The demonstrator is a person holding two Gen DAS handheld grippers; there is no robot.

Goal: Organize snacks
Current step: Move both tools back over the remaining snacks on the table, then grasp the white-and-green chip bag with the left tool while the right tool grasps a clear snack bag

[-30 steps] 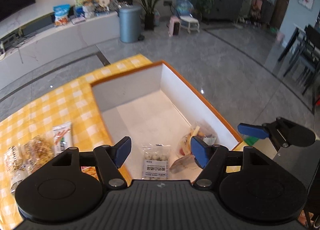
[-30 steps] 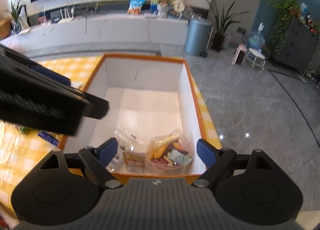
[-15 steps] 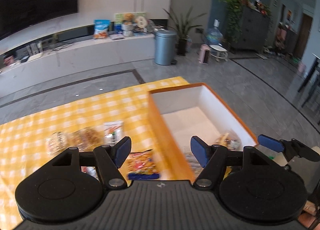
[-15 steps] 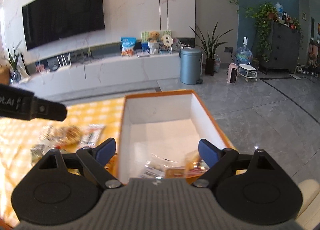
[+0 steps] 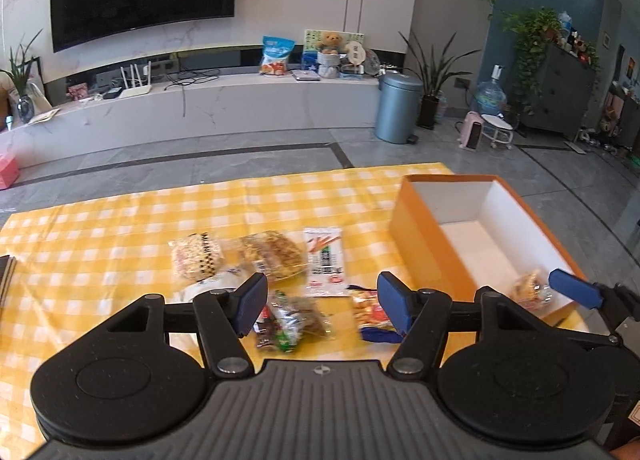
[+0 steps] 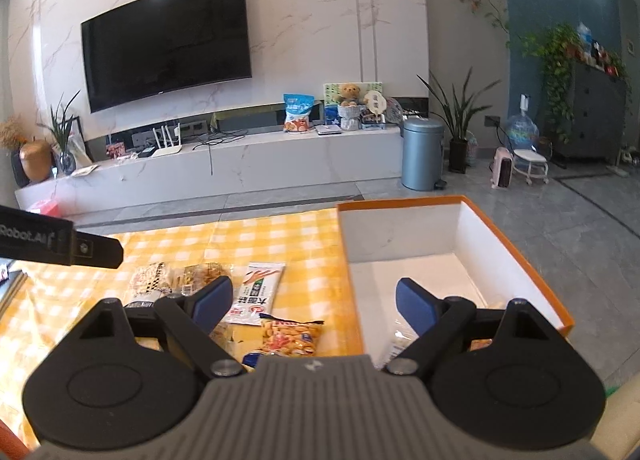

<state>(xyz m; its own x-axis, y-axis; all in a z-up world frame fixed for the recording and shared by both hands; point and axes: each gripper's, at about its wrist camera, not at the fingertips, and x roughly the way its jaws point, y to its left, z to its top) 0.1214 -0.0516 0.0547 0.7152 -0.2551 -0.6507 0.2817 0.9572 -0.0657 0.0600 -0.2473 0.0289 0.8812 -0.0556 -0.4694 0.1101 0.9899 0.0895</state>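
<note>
An orange box (image 5: 416,236) with a white inside stands at the right on the yellow checked cloth (image 5: 120,228); it also shows in the right wrist view (image 6: 516,256). A snack bag (image 5: 530,290) lies in its near end. Several snack packets lie loose left of the box: a white carrot-print packet (image 5: 326,260), a peanut bag (image 6: 290,338), a dark packet (image 5: 298,322), a pale rice-cake packet (image 5: 196,256). My left gripper (image 5: 322,306) is open and empty above the loose packets. My right gripper (image 6: 314,304) is open and empty above the box's left wall.
A black flat object (image 5: 6,272) lies at the cloth's left edge. Beyond the table are grey floor, a white TV bench (image 5: 200,112) and a grey bin (image 5: 396,108). The right gripper's blue finger (image 5: 572,294) shows beside the box in the left wrist view.
Both grippers have pulled back and lifted away from the box and swung left; the left one now looks over the loose packets. Both stayed open and empty.
</note>
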